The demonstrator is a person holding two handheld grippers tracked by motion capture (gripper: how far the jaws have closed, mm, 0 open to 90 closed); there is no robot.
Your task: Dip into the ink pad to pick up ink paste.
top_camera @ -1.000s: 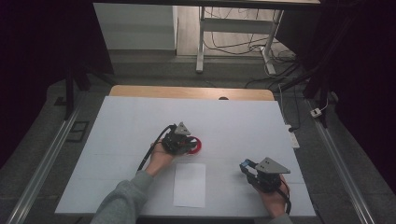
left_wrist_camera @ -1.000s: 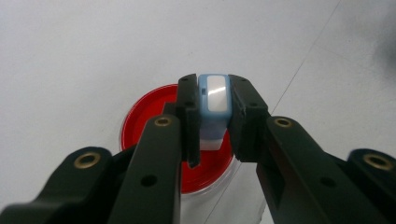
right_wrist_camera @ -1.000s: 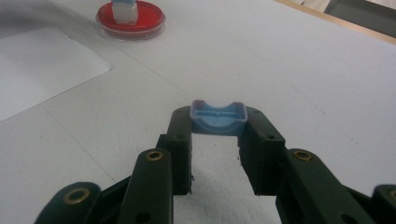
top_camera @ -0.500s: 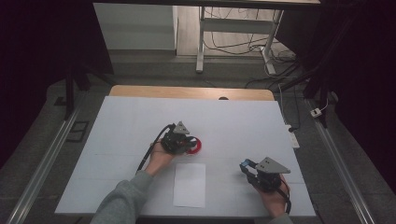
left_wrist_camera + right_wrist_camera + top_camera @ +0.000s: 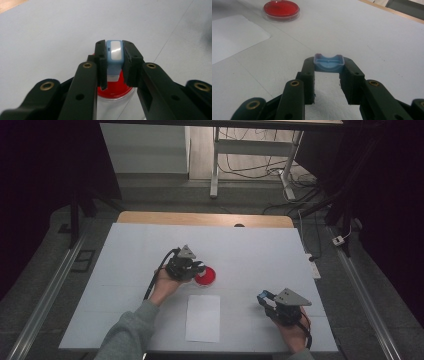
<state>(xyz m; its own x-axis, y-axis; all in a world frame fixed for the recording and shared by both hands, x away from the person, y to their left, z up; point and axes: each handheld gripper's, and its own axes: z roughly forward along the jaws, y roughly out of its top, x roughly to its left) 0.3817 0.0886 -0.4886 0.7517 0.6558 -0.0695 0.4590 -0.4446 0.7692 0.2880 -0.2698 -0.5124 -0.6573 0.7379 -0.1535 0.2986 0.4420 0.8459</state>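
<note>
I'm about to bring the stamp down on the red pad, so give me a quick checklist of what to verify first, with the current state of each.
1. Left gripper clamped on the blue stamp: ok, both jaws press its sides.
2. Stamp over the red ink pad: ok, in the left gripper view the red dish sits right below the jaws.
3. Stamp face touching the ink: cannot tell, the jaws hide the contact.
4. Right gripper holding the blue cap: ok, gripped at the jaw tips, off to the side of the pad.
5. White paper sheet flat on the table and uncovered: ok, it lies nearer the person than the pad.
</note>
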